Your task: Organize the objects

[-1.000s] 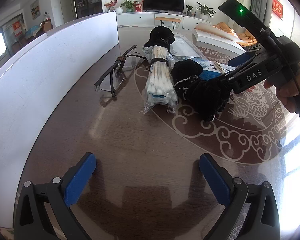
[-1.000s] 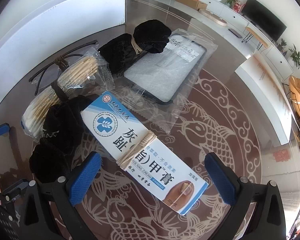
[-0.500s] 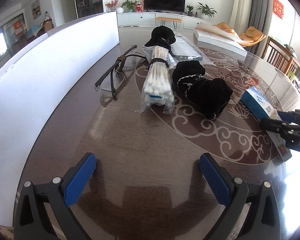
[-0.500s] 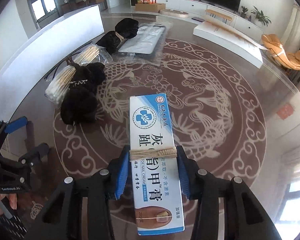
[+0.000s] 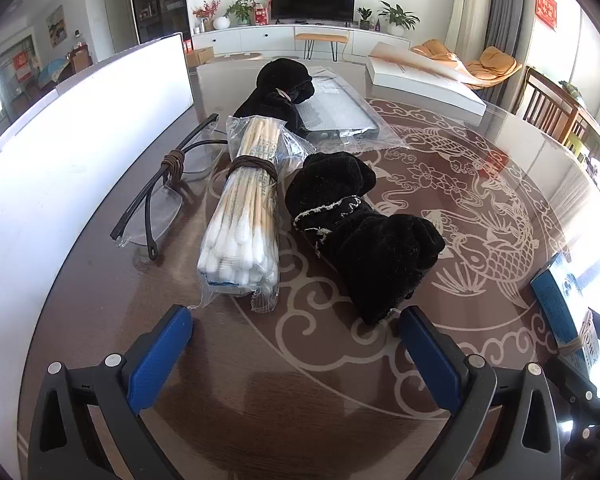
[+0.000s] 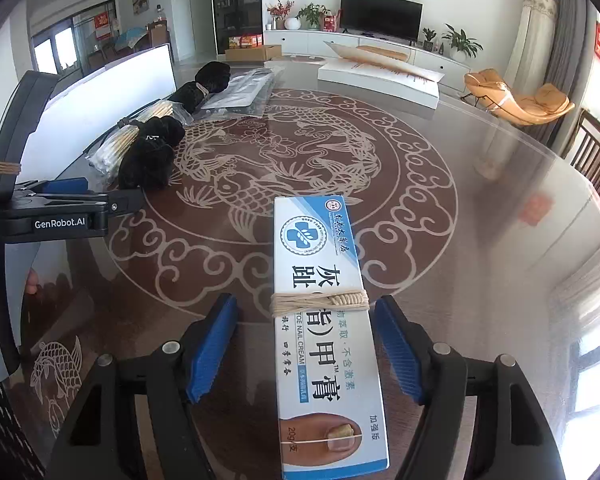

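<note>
Table (image 6: 480,184): round, brown, glass-topped, fish pattern.
Left behind (image 5: 240,216): bagged cotton swabs, black cloth bundles, glasses, clustered well apart.
Placed: blue-white cardboard cream box (image 6: 324,320), lying flat.
Right gripper (image 6: 304,344): just opened, pads clear of box.
Left gripper (image 5: 296,344): spread, empty.

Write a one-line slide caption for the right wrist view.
Right gripper, jaws just opening, straddles the released toe nail cream box lying on the carp-patterned table; left gripper waits alongside.
</note>
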Demonstrator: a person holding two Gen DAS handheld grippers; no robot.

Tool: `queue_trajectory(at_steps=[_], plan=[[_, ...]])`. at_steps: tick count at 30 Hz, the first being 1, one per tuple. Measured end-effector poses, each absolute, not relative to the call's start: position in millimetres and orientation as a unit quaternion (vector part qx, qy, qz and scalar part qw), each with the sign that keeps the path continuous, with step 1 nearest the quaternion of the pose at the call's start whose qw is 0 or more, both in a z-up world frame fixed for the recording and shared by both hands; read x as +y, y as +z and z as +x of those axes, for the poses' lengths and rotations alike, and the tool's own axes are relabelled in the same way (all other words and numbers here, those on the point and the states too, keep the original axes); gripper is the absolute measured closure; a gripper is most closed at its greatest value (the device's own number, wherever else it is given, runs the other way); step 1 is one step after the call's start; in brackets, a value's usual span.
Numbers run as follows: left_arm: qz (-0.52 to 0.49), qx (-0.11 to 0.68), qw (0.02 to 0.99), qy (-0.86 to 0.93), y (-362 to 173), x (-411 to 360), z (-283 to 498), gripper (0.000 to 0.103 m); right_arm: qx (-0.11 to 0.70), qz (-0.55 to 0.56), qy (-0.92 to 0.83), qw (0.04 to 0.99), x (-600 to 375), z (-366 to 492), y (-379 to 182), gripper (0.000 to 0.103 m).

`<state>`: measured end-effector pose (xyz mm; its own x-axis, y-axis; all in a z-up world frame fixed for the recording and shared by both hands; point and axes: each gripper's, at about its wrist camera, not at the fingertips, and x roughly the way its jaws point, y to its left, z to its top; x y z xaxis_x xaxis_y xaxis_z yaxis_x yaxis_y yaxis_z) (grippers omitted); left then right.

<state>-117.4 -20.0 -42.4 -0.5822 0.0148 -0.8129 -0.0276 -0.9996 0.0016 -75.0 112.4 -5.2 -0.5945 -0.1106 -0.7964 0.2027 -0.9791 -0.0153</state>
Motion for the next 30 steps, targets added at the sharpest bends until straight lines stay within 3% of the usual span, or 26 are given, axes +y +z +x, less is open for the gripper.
queue_trajectory(at_steps=[5, 7, 19, 30], plan=[[-0.457, 0.007, 0.012, 0.889, -42.4, -20.1, -117.4, 0.0, 0.057, 0.449, -0.885, 0.106, 107.6, -76.4, -8.8, 0.01], [-0.457, 0.007, 0.012, 0.889, -42.3, -20.1, -117.4, 0.0, 0.063, 0.45, -0.883, 0.115, 104.0, -76.6, -10.1, 0.007], [-0.457, 0.007, 0.012, 0.889, -42.5, -19.9, -117.7, 0.0, 0.064, 0.455, -0.881, 0.115, 104.3, -77.7, -12.3, 0.0], [-0.457, 0.007, 0.012, 0.889, -42.5, -19.7, -117.9, 0.0, 0.063, 0.456, -0.881, 0.113, 104.7, -78.1, -12.6, 0.0]])
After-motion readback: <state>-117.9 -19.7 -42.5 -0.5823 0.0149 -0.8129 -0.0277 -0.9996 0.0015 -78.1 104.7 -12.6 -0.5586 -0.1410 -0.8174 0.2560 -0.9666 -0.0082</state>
